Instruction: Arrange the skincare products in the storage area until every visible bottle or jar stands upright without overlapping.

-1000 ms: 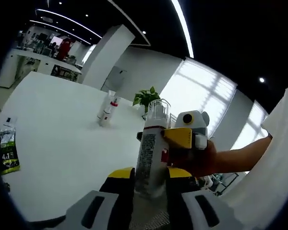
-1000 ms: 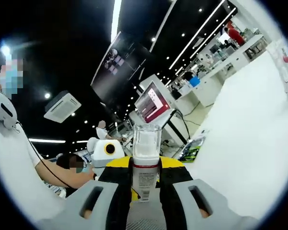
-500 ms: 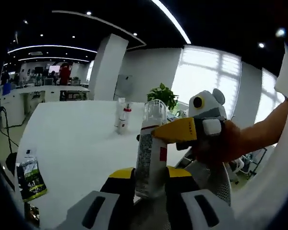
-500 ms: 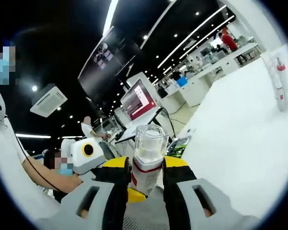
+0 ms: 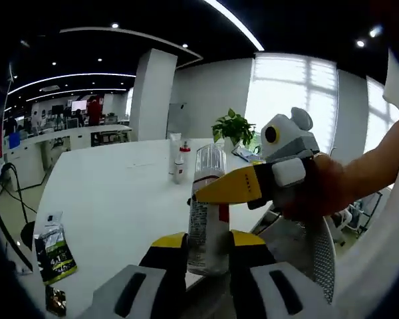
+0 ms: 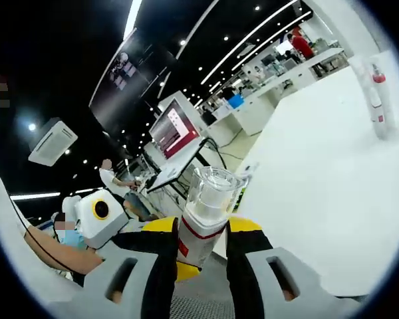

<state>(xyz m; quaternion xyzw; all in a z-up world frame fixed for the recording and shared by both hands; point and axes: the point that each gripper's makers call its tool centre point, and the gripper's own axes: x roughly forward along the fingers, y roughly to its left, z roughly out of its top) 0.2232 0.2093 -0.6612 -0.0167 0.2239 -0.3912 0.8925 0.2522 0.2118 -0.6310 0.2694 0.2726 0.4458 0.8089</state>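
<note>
A white spray bottle [image 5: 205, 199] with a clear cap and a red band stands between the yellow-tipped jaws of my left gripper [image 5: 206, 242], which is shut on its lower part. My right gripper [image 5: 243, 186] comes in from the right, held by a hand, and one of its yellow jaws lies across the bottle's middle. In the right gripper view the same bottle [image 6: 207, 203] leans to the right, with my right gripper [image 6: 203, 234] shut on it. Two more slim white bottles [image 5: 179, 159] stand far off on the white table [image 5: 113, 199]; they appear again as bottles [image 6: 378, 100].
A green packet [image 5: 54, 252] lies near the table's left edge. A potted plant [image 5: 234, 126] stands beyond the table. The table's near edge runs just under the held bottle. Desks, screens and people fill the room behind.
Both views have rolled, so the table looks more level in the left gripper view. The bottle now leans further right in the right gripper view. Both grippers stay shut on it.
</note>
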